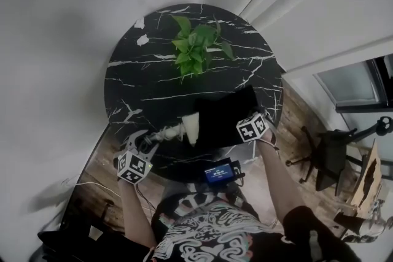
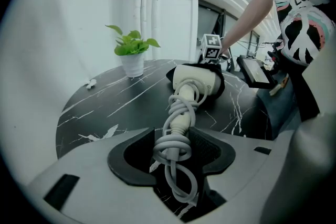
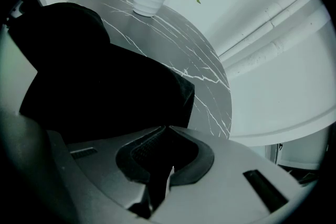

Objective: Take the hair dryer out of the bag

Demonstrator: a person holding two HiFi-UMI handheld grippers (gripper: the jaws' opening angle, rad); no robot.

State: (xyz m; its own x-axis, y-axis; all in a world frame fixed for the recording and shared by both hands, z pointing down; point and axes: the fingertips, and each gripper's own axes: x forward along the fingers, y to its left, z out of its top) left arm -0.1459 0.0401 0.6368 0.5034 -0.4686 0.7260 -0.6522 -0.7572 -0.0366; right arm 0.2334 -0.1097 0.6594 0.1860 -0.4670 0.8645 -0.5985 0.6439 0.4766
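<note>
- A small device with a lit screen (image 1: 221,172) sits on the near rim of the round black marble table (image 1: 141,83), on my side of the bag (image 1: 224,116).
- My left gripper (image 2: 176,145) is left of the bag and clamped on the hair dryer's handle. The grey cord (image 2: 178,113) is coiled around that handle, and its loops are bunched between the jaws.
- The white hair dryer (image 2: 197,80) lies on the table at the bag's left end. Its handle points out of the bag toward my left gripper. Its head rests in the bag's opening with black fabric wrapped around its far side.
- My right gripper (image 3: 165,136) is at the bag's right end. Its jaws are pinched together on a fold of the black fabric.
- The bag lies slumped flat on the table between my two grippers.
- Beyond the bag, a leafy green plant (image 1: 196,46) in a white pot (image 3: 148,0) stands upright, well apart from the bag.
- Farther beyond the bag, pale pipes (image 3: 262,39) run along the wall.
</note>
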